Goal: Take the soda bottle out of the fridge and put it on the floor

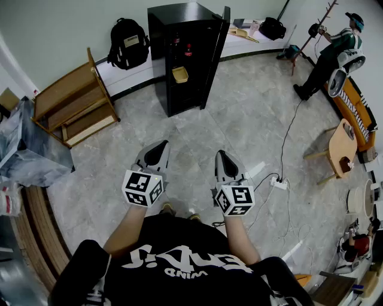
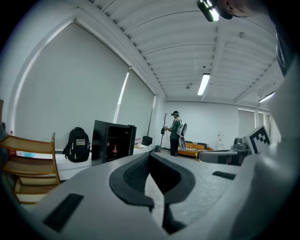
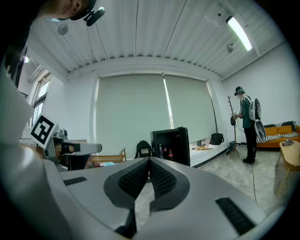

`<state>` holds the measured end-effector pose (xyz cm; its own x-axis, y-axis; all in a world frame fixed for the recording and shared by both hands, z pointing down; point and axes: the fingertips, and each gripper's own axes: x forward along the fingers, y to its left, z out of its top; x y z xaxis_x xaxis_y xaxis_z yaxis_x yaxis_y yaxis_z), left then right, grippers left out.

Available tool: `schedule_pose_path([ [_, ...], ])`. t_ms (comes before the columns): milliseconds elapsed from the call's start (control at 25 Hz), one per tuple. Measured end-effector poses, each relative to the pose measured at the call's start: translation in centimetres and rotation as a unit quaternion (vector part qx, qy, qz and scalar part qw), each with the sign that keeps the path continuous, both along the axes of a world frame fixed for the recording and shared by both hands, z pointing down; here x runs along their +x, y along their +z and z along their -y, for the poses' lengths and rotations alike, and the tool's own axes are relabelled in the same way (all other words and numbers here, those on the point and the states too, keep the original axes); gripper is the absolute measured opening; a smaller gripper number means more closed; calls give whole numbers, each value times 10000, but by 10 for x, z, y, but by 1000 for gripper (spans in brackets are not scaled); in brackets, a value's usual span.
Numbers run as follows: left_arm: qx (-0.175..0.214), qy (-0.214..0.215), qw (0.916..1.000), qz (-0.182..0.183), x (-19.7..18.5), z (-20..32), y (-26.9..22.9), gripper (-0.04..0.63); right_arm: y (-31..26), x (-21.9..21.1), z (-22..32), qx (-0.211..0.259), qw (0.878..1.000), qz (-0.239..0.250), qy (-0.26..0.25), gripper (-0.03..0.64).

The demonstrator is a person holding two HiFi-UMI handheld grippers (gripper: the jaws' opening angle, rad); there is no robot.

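Left tool (image 1: 159, 147) and right tool (image 1: 221, 156), lower centre of the head view: each has its jaws pressed together with nothing between them. The soda bottle (image 1: 188, 49) stands on an upper shelf inside the open black fridge (image 1: 179, 13), top centre, well apart from both tools. Grey tiled floor (image 1: 251, 125) lies between. A person (image 1: 335, 51) stands at upper right.

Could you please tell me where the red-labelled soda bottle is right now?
In the head view, the soda bottle stands on an upper shelf inside the open black fridge at the far wall, right of the backpack.
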<state>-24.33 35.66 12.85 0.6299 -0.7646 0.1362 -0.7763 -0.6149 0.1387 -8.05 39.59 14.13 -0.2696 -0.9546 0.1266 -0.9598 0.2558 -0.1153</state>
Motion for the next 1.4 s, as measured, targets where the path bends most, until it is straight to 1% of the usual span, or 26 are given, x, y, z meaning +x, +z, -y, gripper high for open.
schedule_pose_path([
  [160,24,36,10000,42,-1,8,2,6,1,-2,10,27,10000,46,59,21],
  [320,37,108,9999,84,-9,21,6,6,6,-9,22,9,9997,201,116,21],
  [480,42,190,9998,82,-16,33,10,6,12,-15,31,-23,9996,219,187,21],
  [600,113,330,9993,100,-18,44,10,6,18,-22,40,-6,9995,209,223,21],
  [720,115,360,9992,103,-19,58,12,6,28,-23,51,-108,9993,213,300,21],
  [880,42,323,9994,90,-12,81,18,6,35,-9,71,-156,9988,271,388,21],
  [1040,83,341,9993,118,0,110,25,7,46,7,102,-182,9986,283,412,21],
  [1200,86,254,9996,98,13,153,27,6,51,24,146,-199,9986,314,363,21],
  [1400,147,146,9998,48,38,212,19,6,40,50,209,-114,9992,303,216,21],
])
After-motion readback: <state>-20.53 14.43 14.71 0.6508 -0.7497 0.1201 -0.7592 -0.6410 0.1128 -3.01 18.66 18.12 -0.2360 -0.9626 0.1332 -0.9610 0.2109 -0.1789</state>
